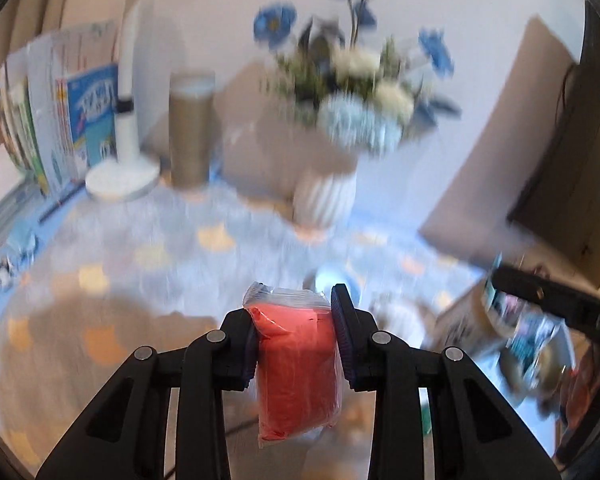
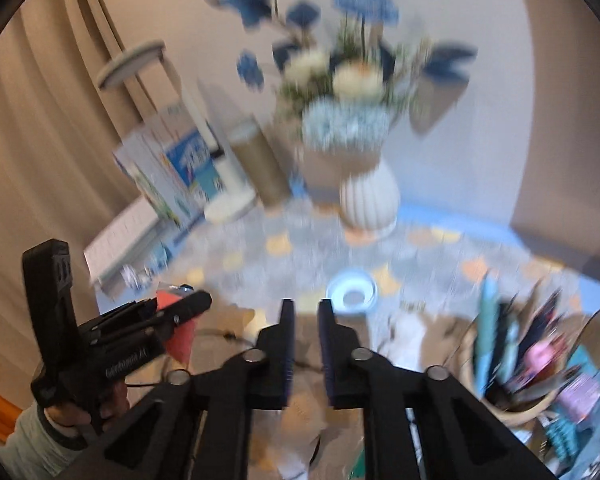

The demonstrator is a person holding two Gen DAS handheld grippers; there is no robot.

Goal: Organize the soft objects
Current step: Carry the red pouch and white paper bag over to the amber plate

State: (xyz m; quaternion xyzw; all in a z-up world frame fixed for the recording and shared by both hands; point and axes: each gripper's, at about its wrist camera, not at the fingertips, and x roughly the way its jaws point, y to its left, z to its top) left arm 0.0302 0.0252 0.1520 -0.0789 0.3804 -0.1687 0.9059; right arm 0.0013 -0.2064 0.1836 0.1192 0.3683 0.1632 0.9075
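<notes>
A red soft packet in a clear zip bag (image 1: pixel 296 368) hangs between the fingers of my left gripper (image 1: pixel 296 320), which is shut on its upper part above the table. The right wrist view shows that same left gripper (image 2: pixel 188 306) at the left, held by a hand (image 2: pixel 80 408), with the red packet (image 2: pixel 180 338) under its tip. My right gripper (image 2: pixel 306 308) is lifted over the table with its fingers drawn close, only a narrow slit between them. A pale blurred thing (image 2: pixel 304 412) shows below the jaws; I cannot tell if it is gripped.
A white ribbed vase (image 2: pixel 368 196) of blue and white flowers stands at the back. Left of it are a cardboard tube (image 1: pixel 190 136), a white lamp (image 1: pixel 122 176) and upright books (image 1: pixel 88 116). A tape roll (image 2: pixel 352 292) lies mid-table. A pen pot (image 2: pixel 512 364) stands front right.
</notes>
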